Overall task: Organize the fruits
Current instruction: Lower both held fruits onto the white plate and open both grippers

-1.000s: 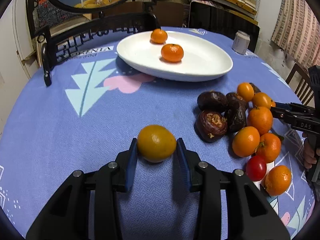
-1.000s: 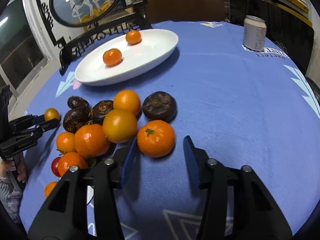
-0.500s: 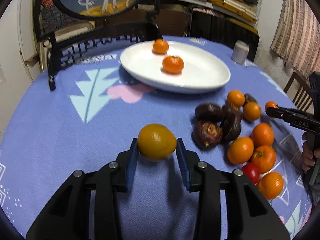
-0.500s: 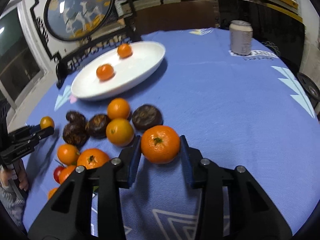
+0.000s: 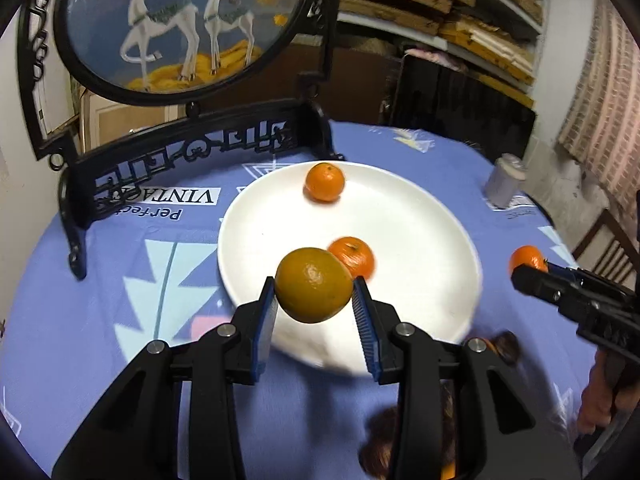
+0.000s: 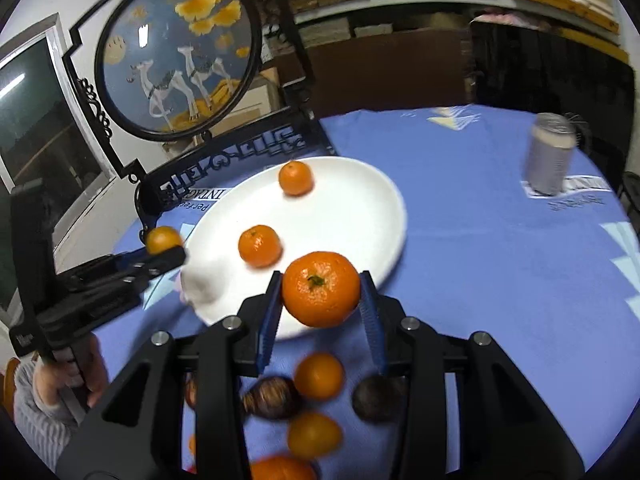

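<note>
Two grippers each carry one fruit above the blue tablecloth (image 5: 80,320). At far left stands a black carved stand with a round deer picture (image 5: 180,24), its base on the cloth just behind the white plate (image 5: 440,240). The left gripper (image 5: 314,300) clamps a yellowish orange (image 5: 314,290) between its blue pads, held in the air over the plate's near left rim. Two small tangerines lie on the plate: one near the middle (image 5: 354,256), one toward the far rim (image 5: 325,181). The right gripper (image 6: 320,300) grips a bright orange tangerine (image 6: 320,289) stem-side up, over the plate's near right edge. Beneath it on the cloth, blurred, lie more oranges (image 6: 319,376) and dark brown fruits (image 6: 272,398). Farther right, well apart from the plate, a pale can (image 6: 550,156) stands upright
</note>
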Demonstrator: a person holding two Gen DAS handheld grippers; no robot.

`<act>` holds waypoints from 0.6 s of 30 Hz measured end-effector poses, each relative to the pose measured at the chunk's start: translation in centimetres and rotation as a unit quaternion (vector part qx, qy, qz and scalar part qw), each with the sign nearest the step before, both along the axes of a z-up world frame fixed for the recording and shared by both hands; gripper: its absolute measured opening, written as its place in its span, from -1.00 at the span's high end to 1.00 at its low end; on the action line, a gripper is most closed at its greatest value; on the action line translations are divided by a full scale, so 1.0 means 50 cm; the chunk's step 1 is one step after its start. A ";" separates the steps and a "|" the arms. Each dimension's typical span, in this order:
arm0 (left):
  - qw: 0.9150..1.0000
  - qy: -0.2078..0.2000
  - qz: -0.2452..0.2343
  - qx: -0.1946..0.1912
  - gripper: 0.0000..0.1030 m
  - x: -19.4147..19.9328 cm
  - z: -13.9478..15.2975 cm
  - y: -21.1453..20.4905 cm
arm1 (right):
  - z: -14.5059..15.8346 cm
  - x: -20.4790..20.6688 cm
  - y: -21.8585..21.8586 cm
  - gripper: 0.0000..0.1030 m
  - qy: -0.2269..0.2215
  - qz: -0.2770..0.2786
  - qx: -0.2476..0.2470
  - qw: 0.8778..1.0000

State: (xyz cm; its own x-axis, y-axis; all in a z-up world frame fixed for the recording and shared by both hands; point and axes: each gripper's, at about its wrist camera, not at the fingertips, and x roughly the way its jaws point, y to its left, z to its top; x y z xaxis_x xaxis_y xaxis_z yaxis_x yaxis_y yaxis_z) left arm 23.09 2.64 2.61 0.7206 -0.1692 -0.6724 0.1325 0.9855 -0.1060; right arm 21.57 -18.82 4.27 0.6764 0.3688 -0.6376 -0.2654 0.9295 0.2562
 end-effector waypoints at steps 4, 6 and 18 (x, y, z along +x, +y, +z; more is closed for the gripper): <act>0.999 0.033 0.009 -0.009 0.21 0.042 -0.040 0.002 | -0.032 0.054 0.030 0.18 0.017 0.003 -0.024 1.000; 0.999 0.039 0.001 -0.010 0.05 0.042 -0.048 0.000 | -0.036 0.058 0.024 -0.10 0.016 -0.001 -0.011 1.000; 1.000 0.005 -0.009 -0.022 -0.25 -0.092 -0.016 0.011 | 0.011 -0.052 -0.018 -0.40 -0.017 -0.011 -0.013 1.000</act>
State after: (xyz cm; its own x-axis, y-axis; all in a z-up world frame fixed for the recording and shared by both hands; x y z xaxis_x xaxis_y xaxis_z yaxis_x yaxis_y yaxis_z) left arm 18.48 3.20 1.80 0.7105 -0.2114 -0.6712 0.1492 0.9774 -0.1498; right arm 18.98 -19.74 4.81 0.7051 0.3378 -0.6235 -0.2535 0.9412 0.2232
